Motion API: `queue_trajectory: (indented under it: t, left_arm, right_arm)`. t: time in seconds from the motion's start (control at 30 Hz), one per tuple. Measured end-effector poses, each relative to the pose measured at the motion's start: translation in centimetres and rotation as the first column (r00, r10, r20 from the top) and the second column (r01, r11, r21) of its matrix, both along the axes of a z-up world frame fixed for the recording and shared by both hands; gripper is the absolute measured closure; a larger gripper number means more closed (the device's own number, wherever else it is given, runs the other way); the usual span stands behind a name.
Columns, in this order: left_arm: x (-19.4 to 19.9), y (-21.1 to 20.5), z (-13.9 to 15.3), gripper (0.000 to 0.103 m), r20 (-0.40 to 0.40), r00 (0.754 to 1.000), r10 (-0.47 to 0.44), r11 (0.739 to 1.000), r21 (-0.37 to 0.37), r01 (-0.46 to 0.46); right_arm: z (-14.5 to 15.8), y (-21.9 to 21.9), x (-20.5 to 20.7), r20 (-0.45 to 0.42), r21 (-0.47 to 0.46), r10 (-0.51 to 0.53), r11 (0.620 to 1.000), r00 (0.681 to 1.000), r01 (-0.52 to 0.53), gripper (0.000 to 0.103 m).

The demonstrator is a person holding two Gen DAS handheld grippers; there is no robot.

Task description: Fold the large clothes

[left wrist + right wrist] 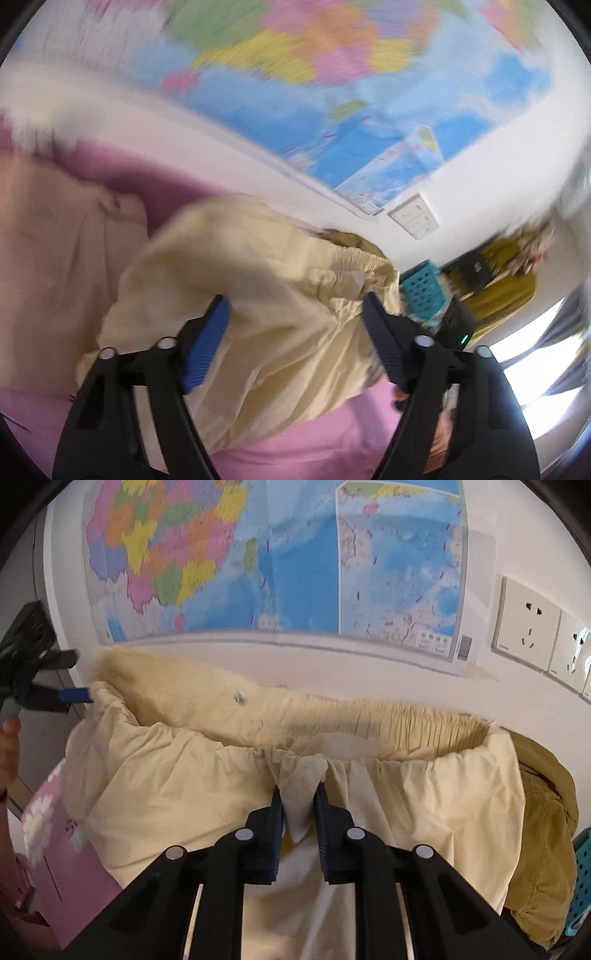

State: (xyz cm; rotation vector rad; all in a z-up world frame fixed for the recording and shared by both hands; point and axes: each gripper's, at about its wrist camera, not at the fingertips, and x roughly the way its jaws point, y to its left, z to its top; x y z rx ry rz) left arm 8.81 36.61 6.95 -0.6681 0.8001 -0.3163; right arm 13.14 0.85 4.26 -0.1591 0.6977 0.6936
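The cream trousers (236,797) hang bunched in front of the wall w/ the map (280,554), waistband uppermost, its elastic gathers spread across the right wrist view. R gripper (298,794) has its jaws drawn close on a pinch of fabric just below the waistband, approx at the middle; cloth sits pressed between the blue pads (276,827). L gripper (295,306) stands w/ jaws wide apart, nothing clamped between them; the trousers (258,295) lie under and beyond its fingers, over the pink sheet (314,435). In the right wrist view the L gripper (74,696) shows at the far left edge, its blue tip just beside the waistband's left end; whether it touches there can't be told. A hand (9,734) shows below it. An olive-brown garment (543,849) lies heaped just right of the trousers, a teal basket (424,291) beside that. Sockets (528,627) on the wall to the right of the map. Left wrist view is motion-blurred
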Motion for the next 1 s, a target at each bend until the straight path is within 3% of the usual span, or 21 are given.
queue_trajectory:
  t: [0.1, 0.2, 0.3, 0.4, 0.57, 0.7, 0.8, 0.83, 1.0]
  left_arm:
    - [-0.6, -2.6, -0.1, 0.027, -0.003, 0.998, -0.068, 0.991, 0.114, 0.067]
    - [-0.2, -6.2, -2.0, 0.027, -0.059, 0.990, -0.124, 0.956, 0.261, 0.135]
    - [1.2, -8.0, -5.2, 0.039, -0.147, 0.980, -0.134, 0.928, 0.328, 0.176]
    - [3.1, -7.5, -8.2, 0.049, -0.215, 0.972, -0.089, 0.931, 0.330, 0.158]
    - [4.5, -5.7, -10.4, 0.059, -0.242, 0.970, -0.021, 0.946, 0.308, 0.097]
    - [4.9, -5.8, -11.3, 0.059, -0.258, 0.966, 0.002, 0.937, 0.339, 0.088]
    - [5.1, -5.9, -11.9, 0.059, -0.264, 0.965, 0.007, 0.934, 0.346, 0.088]
    - [5.2, -5.9, -12.0, 0.059, -0.265, 0.964, 0.006, 0.935, 0.344, 0.089]
    - [5.3, -5.2, -12.1, 0.059, -0.261, 0.965, -0.001, 0.946, 0.313, 0.086]
  right_arm:
    - [1.0, 0.1, -0.3, 0.020, 0.000, -0.011, 1.000, 1.000, 0.011, 0.089]
    - [1.8, 0.9, 0.6, 0.019, 0.005, -0.013, 1.000, 1.000, 0.013, 0.090]
    - [1.7, 2.3, 2.2, 0.008, -0.002, -0.025, 1.000, 1.000, 0.025, 0.090]
    - [0.8, 3.7, 4.0, 0.019, -0.052, -0.045, 0.998, 0.999, 0.046, 0.090]
    - [-2.7, 5.8, 7.5, -0.020, -0.111, -0.082, 0.991, 0.996, 0.079, 0.088]
    - [-5.1, 6.8, 8.3, -0.022, -0.164, -0.087, 0.983, 0.996, 0.082, 0.080]
    - [-3.9, 6.2, 6.9, -0.015, -0.152, -0.060, 0.987, 0.998, 0.057, 0.064]
    - [-3.0, 5.3, 5.9, -0.015, -0.117, -0.041, 0.992, 0.999, 0.039, 0.052]
    - [0.0, 0.4, 2.3, 0.079, -0.036, -0.047, 0.998, 0.996, 0.050, 0.049]
